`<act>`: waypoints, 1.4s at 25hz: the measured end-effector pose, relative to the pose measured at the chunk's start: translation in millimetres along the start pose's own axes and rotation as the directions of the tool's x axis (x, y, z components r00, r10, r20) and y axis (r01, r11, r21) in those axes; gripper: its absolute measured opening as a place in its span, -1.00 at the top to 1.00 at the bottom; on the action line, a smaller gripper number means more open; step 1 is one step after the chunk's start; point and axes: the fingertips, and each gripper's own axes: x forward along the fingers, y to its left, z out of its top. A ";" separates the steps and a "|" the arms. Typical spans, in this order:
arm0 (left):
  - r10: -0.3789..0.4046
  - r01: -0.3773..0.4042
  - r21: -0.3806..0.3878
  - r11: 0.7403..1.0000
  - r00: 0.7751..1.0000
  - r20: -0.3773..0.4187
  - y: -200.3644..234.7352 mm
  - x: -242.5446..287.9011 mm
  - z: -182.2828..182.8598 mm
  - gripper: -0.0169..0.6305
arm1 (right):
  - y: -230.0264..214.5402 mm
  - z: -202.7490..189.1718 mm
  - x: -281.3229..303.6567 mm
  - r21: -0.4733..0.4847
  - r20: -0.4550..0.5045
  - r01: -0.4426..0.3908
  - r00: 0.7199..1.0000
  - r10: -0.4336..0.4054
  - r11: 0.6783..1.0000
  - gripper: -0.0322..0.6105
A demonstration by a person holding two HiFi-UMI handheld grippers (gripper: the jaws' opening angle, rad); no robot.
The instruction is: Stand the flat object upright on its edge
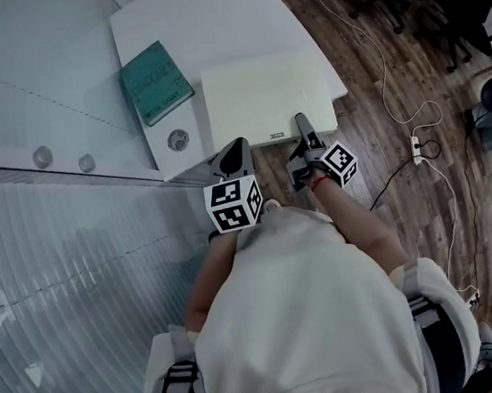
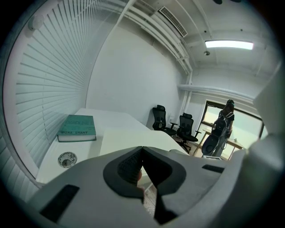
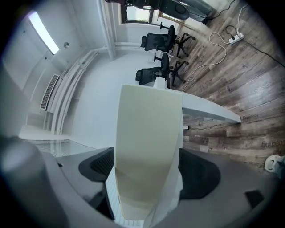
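A large cream flat board lies flat on the white table, at its near right corner. In the right gripper view the board runs away from me between the jaws. My right gripper sits at the board's near edge, its jaws spread wide on either side of that edge. The pads stand beside the board's faces without pressing on it. My left gripper hangs just left of it at the table's front edge, shut with nothing in it.
A green book lies flat on the table left of the board, with a round metal insert in front of it. Window blinds fill the left. Office chairs and a person stand beyond. A power strip and cables lie on the wooden floor.
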 end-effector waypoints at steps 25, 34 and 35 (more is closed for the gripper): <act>0.015 -0.015 -0.005 1.000 1.000 -0.009 13.7 3.8 -0.4 0.89 | 7.9 12.4 26.3 -0.004 0.070 -0.028 0.997 0.028 1.000 -0.17; 0.013 -0.013 -0.005 1.000 1.000 -0.015 10.7 2.3 -2.2 0.89 | 16.7 16.6 20.2 -0.014 0.053 -0.040 0.998 0.041 0.999 0.02; 0.012 -0.012 -0.005 1.000 1.000 -0.016 10.3 2.2 -2.9 0.89 | 17.8 17.3 19.2 -0.017 0.052 -0.039 0.998 0.040 0.999 0.04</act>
